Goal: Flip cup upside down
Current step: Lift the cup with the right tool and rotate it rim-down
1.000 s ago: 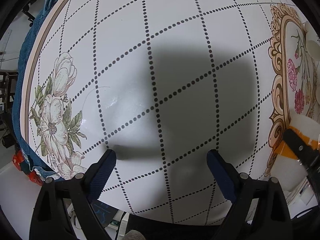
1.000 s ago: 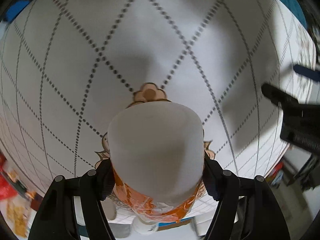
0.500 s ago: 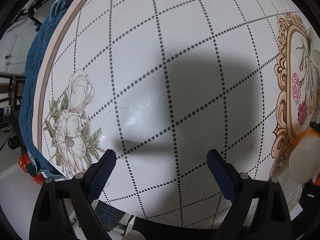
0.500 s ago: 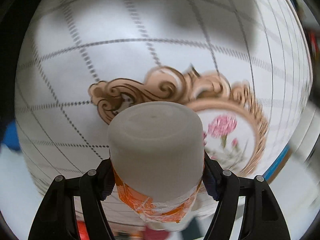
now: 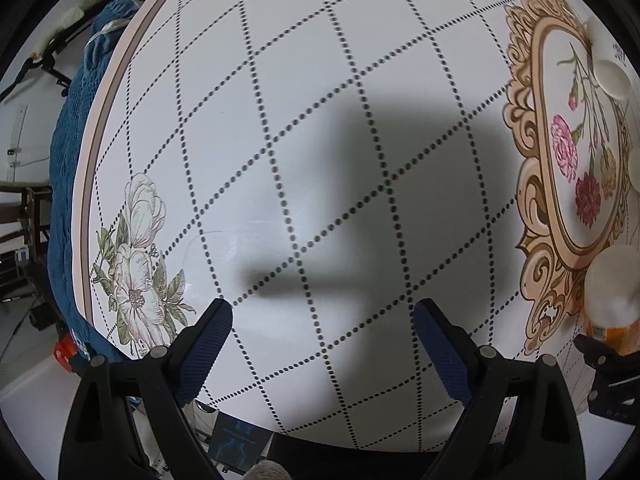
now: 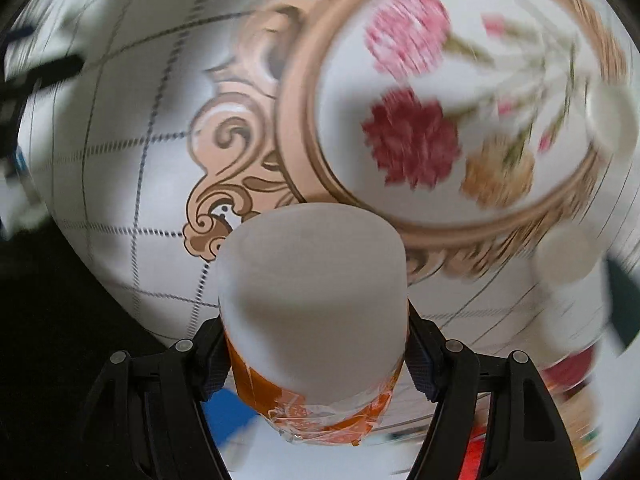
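Right wrist view: my right gripper [image 6: 316, 356] has its jaws closed on a frosted white plastic cup with an orange taped band [image 6: 314, 300], pads pressing its two sides at the band.
Cup: its flat closed base faces away from the camera; the orange band and crinkled clear tape sit at the near end. I hold it above the bench; from here I cannot tell whether it touches anything but my pads.
Bench: a white surface with dotted black diamond lines [image 6: 120, 184] fills the view behind the cup, motion-blurred.
Printed frame: an ornate tan oval frame with pink, red and yellow flowers [image 6: 416, 136] lies beyond the cup, up and to the right.
Other cup: a blurred white cup [image 6: 568, 256] stands at the right, near the frame's edge.
Left wrist view: my left gripper [image 5: 322, 320] hangs over the bench with jaws wide apart, nothing between the blue textured pads [image 5: 208, 344].
Shadow: a dark blocky shadow [image 5: 400, 184] falls on the bench ahead of my left jaws.
Print at left: pale white flowers with green leaves [image 5: 136, 264], near the bench's rim.
Beyond the rim: blue quilted cloth [image 5: 76, 128].
Right edge: the held cup shows with the right gripper's black finger just below it; two white round discs [image 5: 610, 78] lie farther up by the frame.
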Available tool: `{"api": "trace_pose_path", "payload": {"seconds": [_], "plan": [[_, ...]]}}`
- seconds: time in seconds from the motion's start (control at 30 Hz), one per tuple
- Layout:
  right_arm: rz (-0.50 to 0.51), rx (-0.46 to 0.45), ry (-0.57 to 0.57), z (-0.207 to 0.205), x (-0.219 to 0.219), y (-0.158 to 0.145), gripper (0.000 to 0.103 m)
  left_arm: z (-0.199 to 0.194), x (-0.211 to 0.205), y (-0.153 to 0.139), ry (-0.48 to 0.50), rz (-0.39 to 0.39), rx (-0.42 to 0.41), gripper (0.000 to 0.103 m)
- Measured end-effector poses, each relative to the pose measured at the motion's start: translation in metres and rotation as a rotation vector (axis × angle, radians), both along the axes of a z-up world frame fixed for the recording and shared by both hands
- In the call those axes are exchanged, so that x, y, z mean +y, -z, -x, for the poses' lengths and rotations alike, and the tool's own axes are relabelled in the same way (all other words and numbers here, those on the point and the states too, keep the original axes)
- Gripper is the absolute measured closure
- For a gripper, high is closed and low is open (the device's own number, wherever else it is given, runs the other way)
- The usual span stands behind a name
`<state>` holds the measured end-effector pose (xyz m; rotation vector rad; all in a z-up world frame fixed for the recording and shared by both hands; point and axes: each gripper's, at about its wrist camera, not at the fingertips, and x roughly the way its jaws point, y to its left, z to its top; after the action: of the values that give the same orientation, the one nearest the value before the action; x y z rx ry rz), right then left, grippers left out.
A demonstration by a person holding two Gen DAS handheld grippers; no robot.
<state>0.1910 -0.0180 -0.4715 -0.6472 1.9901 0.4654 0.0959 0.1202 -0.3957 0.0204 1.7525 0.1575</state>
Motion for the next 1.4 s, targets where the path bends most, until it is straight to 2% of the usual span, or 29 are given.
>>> {"api": "trace_pose_path", "payload": {"seconds": [0.2, 0.4, 0.53, 0.63, 0.87, 0.93, 1.03, 1.07, 1.27, 1.4], "plan": [[-0.023, 0.069, 0.297, -0.028, -0.031, 0.013, 0.029, -0.003, -0.01, -0.007, 0.022, -0.008, 0.003, 0.01], [-0.053, 0.12, 0.467, -0.043, -0.058, 0.024, 0.028, -0.006, -0.015, -0.001, 0.036, -0.013, 0.005, 0.01], [-0.067, 0.112, 0.489, -0.06, -0.07, 0.021, 0.023, -0.008, -0.018, 0.0, 0.043, -0.014, 0.01, 0.01], [-0.072, 0.109, 0.499, -0.06, -0.073, 0.02, 0.014, -0.009, -0.019, 0.003, 0.049, -0.012, 0.01, 0.01], [-0.069, 0.039, 0.47, -0.077, -0.072, 0.007, 0.014, -0.01, -0.027, -0.002, 0.063, -0.008, 0.006, 0.01], [-0.072, 0.013, 0.453, -0.084, -0.076, -0.002, 0.016, -0.011, -0.031, -0.003, 0.067, -0.009, 0.006, 0.01], [-0.079, -0.027, 0.439, -0.089, -0.08, -0.011, 0.03, -0.01, -0.033, -0.001, 0.071, -0.006, 0.006, 0.01], [-0.08, -0.039, 0.435, -0.077, -0.076, -0.016, 0.03, -0.01, -0.035, -0.001, 0.073, -0.006, 0.006, 0.01], [-0.12, -0.134, 0.458, -0.071, -0.086, -0.04, 0.031, -0.014, -0.04, 0.006, 0.08, -0.006, 0.006, 0.01], [-0.189, -0.244, 0.516, -0.068, -0.101, -0.062, 0.031, -0.02, -0.047, 0.009, 0.079, -0.002, 0.004, 0.01]]}}
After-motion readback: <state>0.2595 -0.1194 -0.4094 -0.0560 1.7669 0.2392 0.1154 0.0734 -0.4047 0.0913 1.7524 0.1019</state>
